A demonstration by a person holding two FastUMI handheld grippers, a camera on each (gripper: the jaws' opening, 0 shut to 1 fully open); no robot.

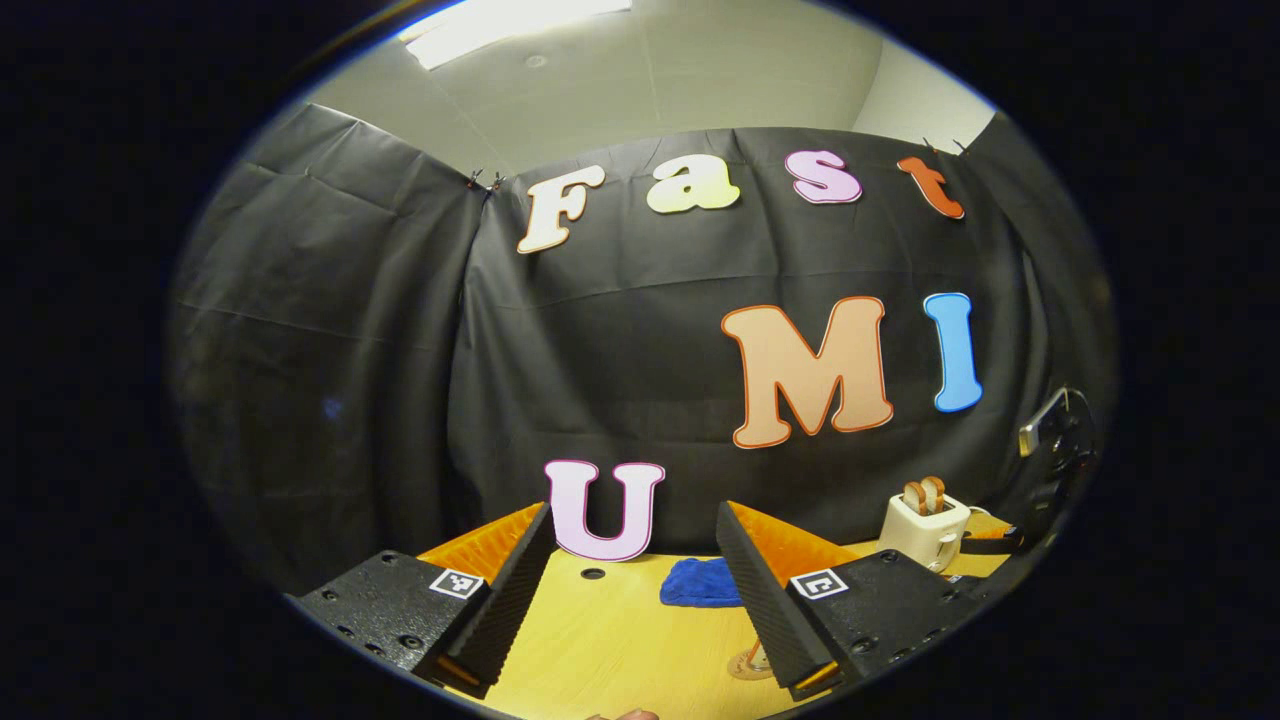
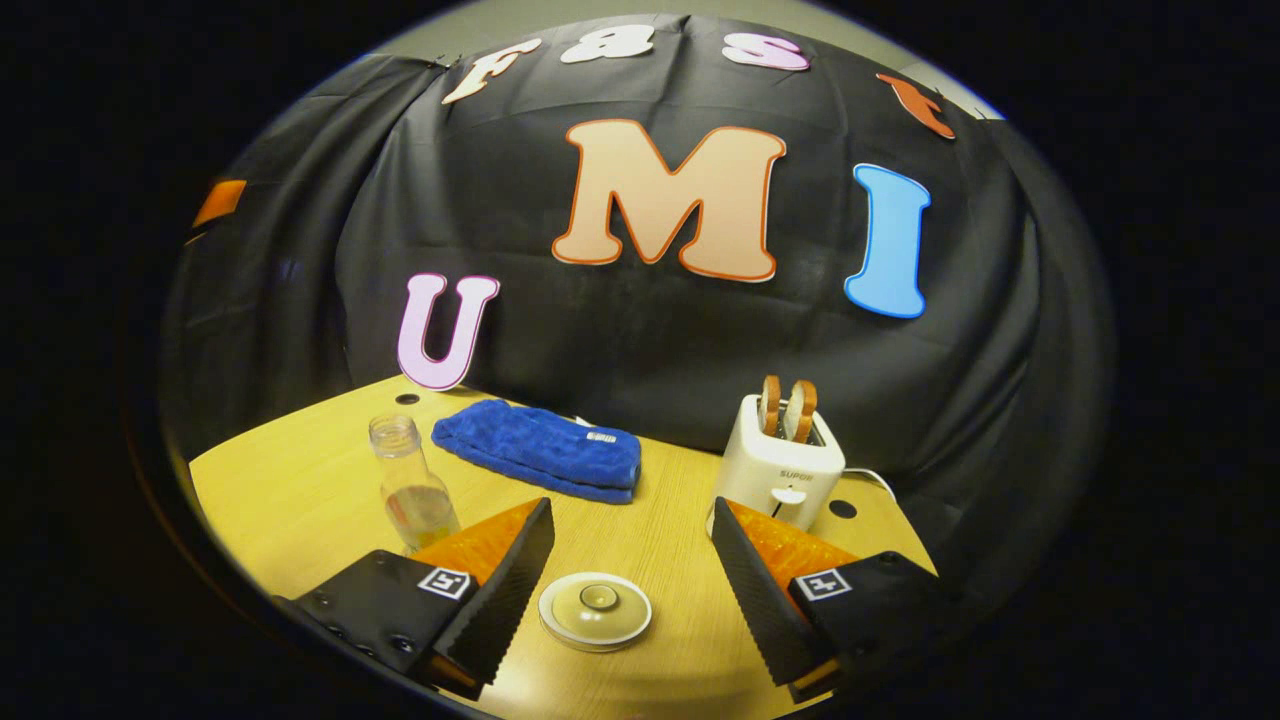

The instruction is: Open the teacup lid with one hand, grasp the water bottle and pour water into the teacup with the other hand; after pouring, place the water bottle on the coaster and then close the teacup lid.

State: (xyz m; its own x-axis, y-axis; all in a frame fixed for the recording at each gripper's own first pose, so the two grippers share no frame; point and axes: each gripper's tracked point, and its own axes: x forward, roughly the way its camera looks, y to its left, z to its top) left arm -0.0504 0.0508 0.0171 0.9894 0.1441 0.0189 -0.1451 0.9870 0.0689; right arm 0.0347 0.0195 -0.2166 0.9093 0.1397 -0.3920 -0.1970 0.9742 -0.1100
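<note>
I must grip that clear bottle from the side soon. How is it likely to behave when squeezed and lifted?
The water bottle looks like smooth clear glass or hard plastic, so it may be slippery and probably stiff. It stands tall and narrow on the table, so a sideways nudge could tip it. It has no cap and seems partly filled, so tilting may spill.

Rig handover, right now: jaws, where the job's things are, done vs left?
Left gripper: jaws open, empty, above the table.
Right gripper: jaws open, empty, wide apart over the teacup lid, not touching it.
Water bottle: upright on the table, uncapped, partly filled, left of the right gripper in the right gripper view.
Blue cloth and toaster at the back of the table, not part of the job.
Coaster: possibly the round edge near the left gripper's right finger; cannot tell.
Done: nothing visible; lid appears on, bottle ungrasped.
Left: lift lid, pour, bottle to coaster, close lid.
</note>
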